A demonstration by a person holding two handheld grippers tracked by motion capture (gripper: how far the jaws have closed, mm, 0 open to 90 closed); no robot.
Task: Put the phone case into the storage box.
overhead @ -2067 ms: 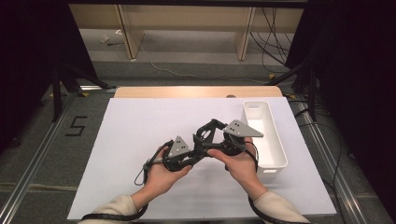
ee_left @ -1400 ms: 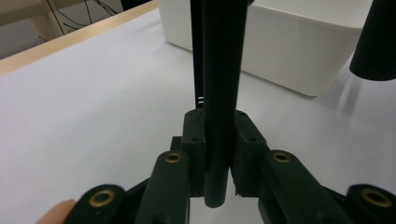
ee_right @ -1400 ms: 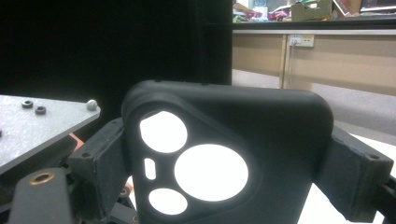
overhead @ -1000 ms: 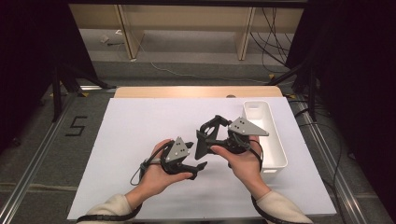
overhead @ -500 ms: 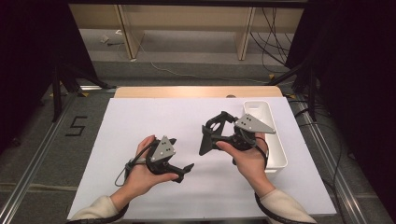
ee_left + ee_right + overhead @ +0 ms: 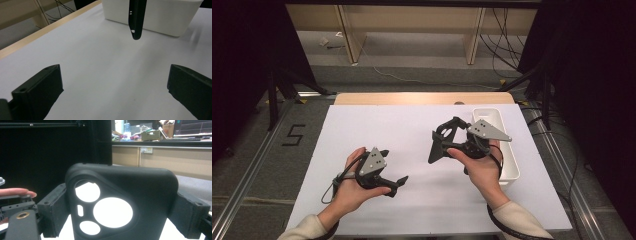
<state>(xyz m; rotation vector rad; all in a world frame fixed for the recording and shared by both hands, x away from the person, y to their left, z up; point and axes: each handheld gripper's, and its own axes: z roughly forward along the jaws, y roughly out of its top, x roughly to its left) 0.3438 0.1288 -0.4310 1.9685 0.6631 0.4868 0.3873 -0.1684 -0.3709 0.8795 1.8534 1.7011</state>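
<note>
White table (image 6: 377, 125), right tongs (image 6: 443, 142) pinching black phone case (image 6: 120, 202), left tongs (image 6: 394, 172) spread (nothing between).

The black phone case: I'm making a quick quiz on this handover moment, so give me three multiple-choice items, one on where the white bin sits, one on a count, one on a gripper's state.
1. Where is the white bin?
A. Near the table's right edge
B. At the table's left edge
C. On the floor

2. How many round openings does the black phone case show in the right gripper view?
A. One
B. Three
C. Five

3. How does the left gripper stand?
A. Shut on the case
B. Shut on the bin's rim
C. Open, nothing between its jaws

Answers:
1. A, the high view shows it just beyond the right hand.
2. B, three round holes beside one small slot.
3. C, its jaws stand wide apart over bare table after opening, while the right gripper clamps the case.
</note>
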